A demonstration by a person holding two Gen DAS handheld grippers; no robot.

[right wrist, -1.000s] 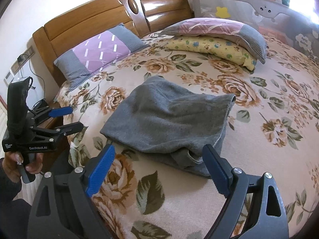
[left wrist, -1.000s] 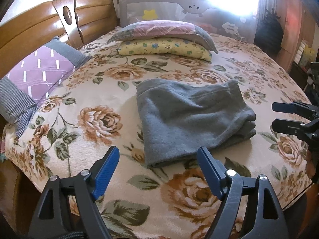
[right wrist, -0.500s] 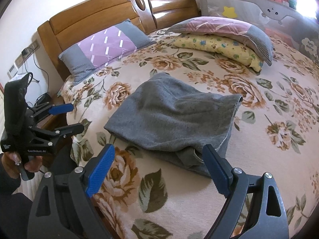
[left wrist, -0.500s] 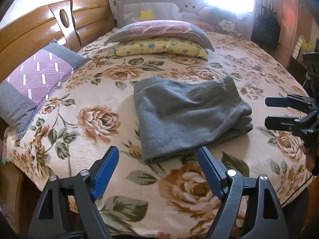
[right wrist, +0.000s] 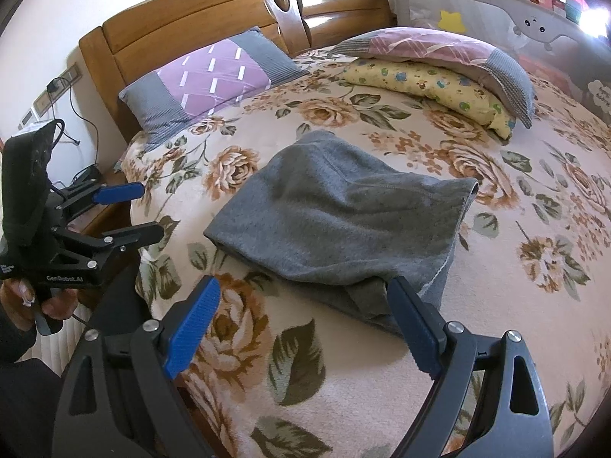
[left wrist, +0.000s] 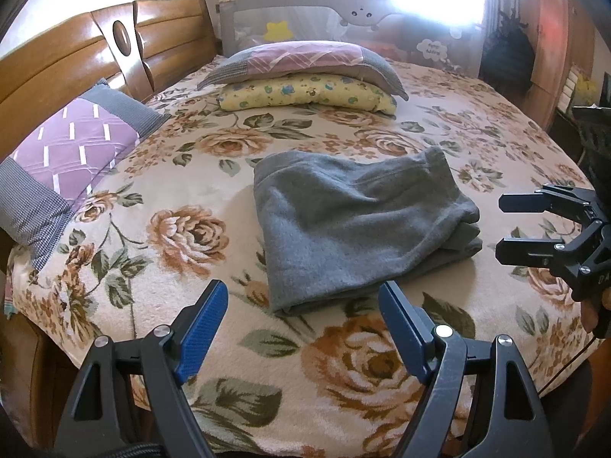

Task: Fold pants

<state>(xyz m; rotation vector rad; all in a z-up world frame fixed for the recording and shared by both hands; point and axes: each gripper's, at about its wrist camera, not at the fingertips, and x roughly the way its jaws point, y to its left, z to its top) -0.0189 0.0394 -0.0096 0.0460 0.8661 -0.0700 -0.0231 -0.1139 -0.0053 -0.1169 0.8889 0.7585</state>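
The grey pants (left wrist: 355, 225) lie folded into a compact stack on the floral bedspread (left wrist: 183, 229); they also show in the right wrist view (right wrist: 343, 225). My left gripper (left wrist: 303, 301) is open and empty, held back from the stack's near edge. It shows from the side in the right wrist view (right wrist: 149, 210). My right gripper (right wrist: 303, 297) is open and empty, its right fingertip just in front of the stack's thick folded end. It shows at the right edge of the left wrist view (left wrist: 504, 225), apart from the pants.
A purple and grey pillow (left wrist: 65, 156) leans on the wooden headboard (left wrist: 76, 61). A second purple pillow (left wrist: 305, 61) lies on a yellow one (left wrist: 305, 93) at the far side. A grey bed rail (left wrist: 343, 19) stands behind them. A bedside table with cables (right wrist: 88, 175) is beside the bed.
Both grippers have drawn back and risen slightly from the folded pants. The pants have not moved. Both jaws stay open.
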